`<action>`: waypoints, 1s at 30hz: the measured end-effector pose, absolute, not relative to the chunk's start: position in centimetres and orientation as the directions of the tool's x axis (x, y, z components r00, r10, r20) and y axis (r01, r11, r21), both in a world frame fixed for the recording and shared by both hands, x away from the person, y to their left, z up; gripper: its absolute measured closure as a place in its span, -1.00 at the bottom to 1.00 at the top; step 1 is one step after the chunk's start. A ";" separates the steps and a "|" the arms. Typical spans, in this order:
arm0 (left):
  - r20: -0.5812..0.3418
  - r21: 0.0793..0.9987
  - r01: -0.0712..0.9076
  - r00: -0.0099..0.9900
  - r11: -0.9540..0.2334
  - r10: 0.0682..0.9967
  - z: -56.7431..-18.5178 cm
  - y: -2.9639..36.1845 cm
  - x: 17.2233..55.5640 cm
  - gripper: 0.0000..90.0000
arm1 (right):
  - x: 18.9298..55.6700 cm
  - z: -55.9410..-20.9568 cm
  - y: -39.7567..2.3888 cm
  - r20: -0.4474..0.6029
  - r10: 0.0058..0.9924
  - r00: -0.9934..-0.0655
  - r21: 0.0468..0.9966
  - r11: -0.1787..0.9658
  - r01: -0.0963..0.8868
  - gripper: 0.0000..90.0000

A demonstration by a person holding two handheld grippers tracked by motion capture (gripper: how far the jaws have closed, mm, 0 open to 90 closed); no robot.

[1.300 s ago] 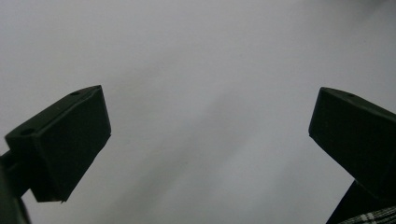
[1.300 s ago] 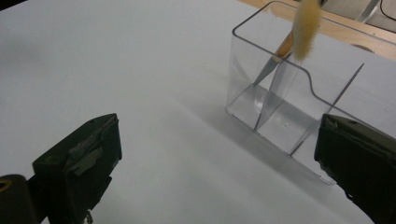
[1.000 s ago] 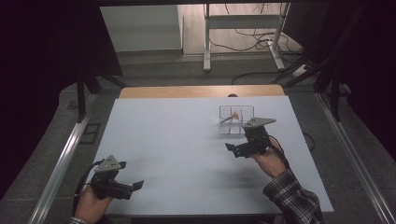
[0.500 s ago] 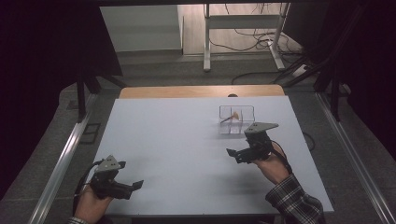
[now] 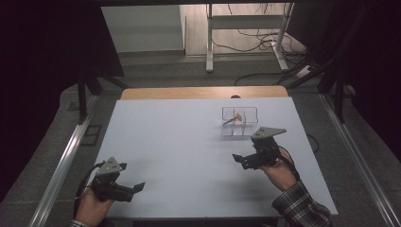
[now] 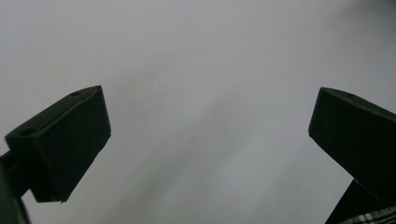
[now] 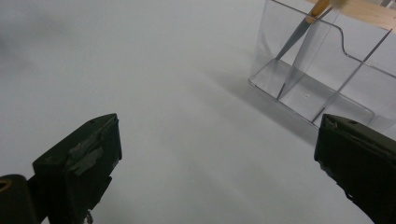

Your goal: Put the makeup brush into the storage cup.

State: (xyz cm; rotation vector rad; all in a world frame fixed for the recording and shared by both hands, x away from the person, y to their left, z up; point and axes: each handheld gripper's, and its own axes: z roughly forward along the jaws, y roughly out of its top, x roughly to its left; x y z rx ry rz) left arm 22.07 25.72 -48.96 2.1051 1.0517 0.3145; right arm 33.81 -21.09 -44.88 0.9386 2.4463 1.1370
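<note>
Right gripper (image 5: 243, 160): jaws spread, empty; I've drawn it down-frame from the clear organizer (image 5: 240, 121).
Left gripper (image 5: 135, 188): spread, unmoved.
Meaning: placement likely finished.

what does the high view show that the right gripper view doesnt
High view alone: both hands, the left gripper near the table's front left, the right gripper, a plaid sleeve and the floor cables beyond. Right gripper view alone: a close look at the organizer's dividers. Both share the white table, the clear organizer and the orange-handled tool leaning inside.
</note>
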 end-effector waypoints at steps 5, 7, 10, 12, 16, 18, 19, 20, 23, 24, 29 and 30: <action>-0.100 0.717 0.582 0.631 -0.384 0.769 -48.9 25.7 22.1 -1.00 | 33.4 -44.9 -21.4 0.008 0.666 -0.746 0.759 0.482 0.438 -0.99; -0.099 0.717 0.581 0.630 -0.384 0.770 -48.9 25.7 22.1 -1.00 | 33.3 -45.0 -21.4 0.009 0.666 -0.746 0.758 0.482 0.440 -0.99; -0.097 0.718 0.581 0.629 -0.384 0.771 -48.9 25.8 22.1 -1.00 | 33.0 -45.1 -21.6 0.009 0.665 -0.746 0.755 0.485 0.442 -0.99; -0.097 0.719 0.580 0.629 -0.383 0.772 -48.9 25.8 22.1 -1.00 | 32.9 -45.1 -21.7 0.009 0.668 -0.744 0.753 0.485 0.445 -0.99; -0.095 0.722 0.578 0.626 -0.379 0.774 -48.9 25.8 22.0 -1.00 | 32.5 -45.1 -21.9 0.010 0.668 -0.744 0.751 0.486 0.447 -0.99; -0.095 0.724 0.577 0.626 -0.378 0.774 -48.9 25.8 22.0 -1.00 | 32.4 -45.1 -22.1 0.007 0.669 -0.743 0.750 0.488 0.446 -0.99; -0.094 0.725 0.577 0.625 -0.377 0.775 -48.9 25.8 22.0 -1.00 | 32.3 -45.1 -22.2 0.007 0.669 -0.743 0.748 0.490 0.448 -0.99; -0.093 0.725 0.576 0.624 -0.377 0.776 -48.8 25.8 22.0 -1.00 | 32.2 -45.1 -22.2 0.008 0.670 -0.742 0.748 0.488 0.449 -0.99; -0.091 0.726 0.576 0.623 -0.377 0.776 -48.8 25.8 22.0 -1.00 | 32.0 -45.2 -22.4 0.008 0.673 -0.739 0.746 0.489 0.453 -1.00; -0.091 0.726 0.575 0.623 -0.377 0.777 -48.8 25.8 22.0 -1.00 | 31.9 -45.2 -22.5 0.007 0.675 -0.738 0.745 0.488 0.454 -1.00; -0.089 0.725 0.575 0.623 -0.378 0.777 -48.9 25.8 22.0 -1.00 | 31.4 -45.2 -22.9 0.007 0.678 -0.735 0.745 0.487 0.456 -1.00; -0.088 0.726 0.575 0.623 -0.378 0.777 -48.8 25.8 22.0 -1.00 | 31.4 -45.2 -22.9 0.007 0.679 -0.734 0.745 0.486 0.456 -1.00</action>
